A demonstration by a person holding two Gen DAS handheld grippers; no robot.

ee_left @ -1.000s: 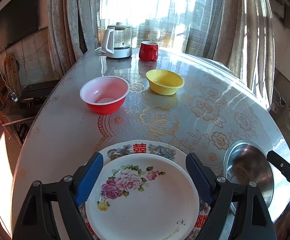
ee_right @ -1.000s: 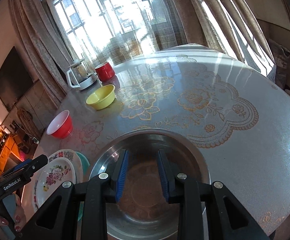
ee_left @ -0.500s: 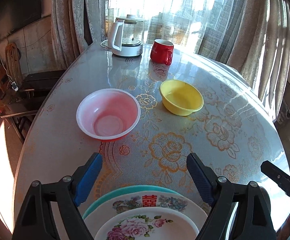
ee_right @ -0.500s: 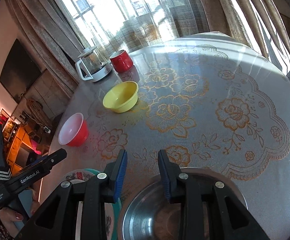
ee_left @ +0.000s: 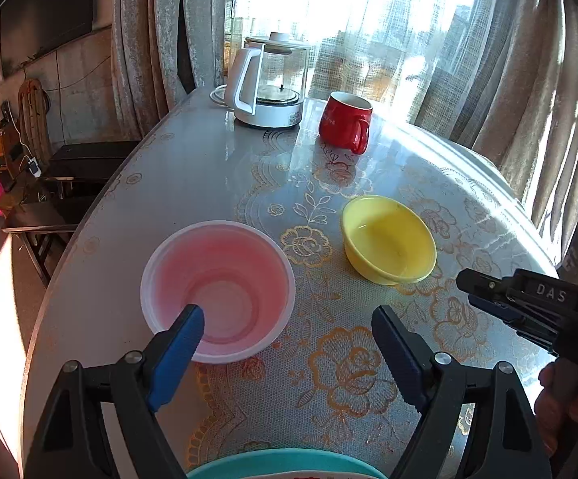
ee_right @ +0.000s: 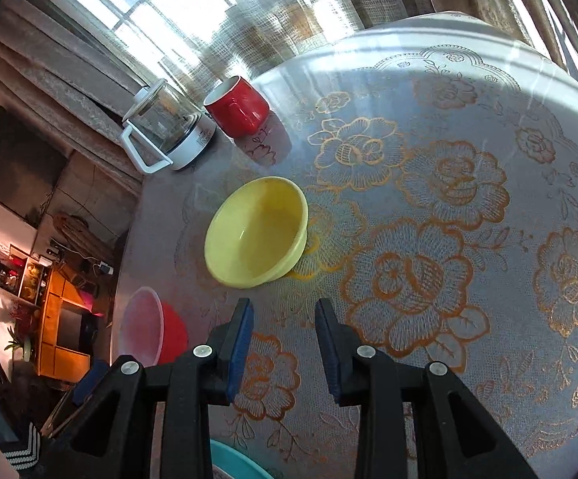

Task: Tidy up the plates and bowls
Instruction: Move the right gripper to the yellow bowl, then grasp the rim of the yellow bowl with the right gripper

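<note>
Bowls loose on table (ee_left: 193, 183): red bowl (ee_left: 217, 291) under left gripper (ee_left: 285, 333), jaws wide, empty; yellow bowl (ee_right: 257, 233) ahead of right gripper (ee_right: 285, 329), jaws narrow, empty. Risk: narrow jaws could shove yellow bowl toward mug (ee_right: 237, 105).

On the table (ee_left: 177, 183), seen from the left wrist camera, the larger bowl (ee_left: 217, 291) sits at centre, with the smaller bowl (ee_left: 388, 239) at its two o'clock (apart, not touching). The mug (ee_left: 345, 125) lies at one o'clock, the kettle (ee_left: 269, 84) at twelve, just beside the mug. A plate rim (ee_left: 285, 465) shows at six o'clock.
</note>
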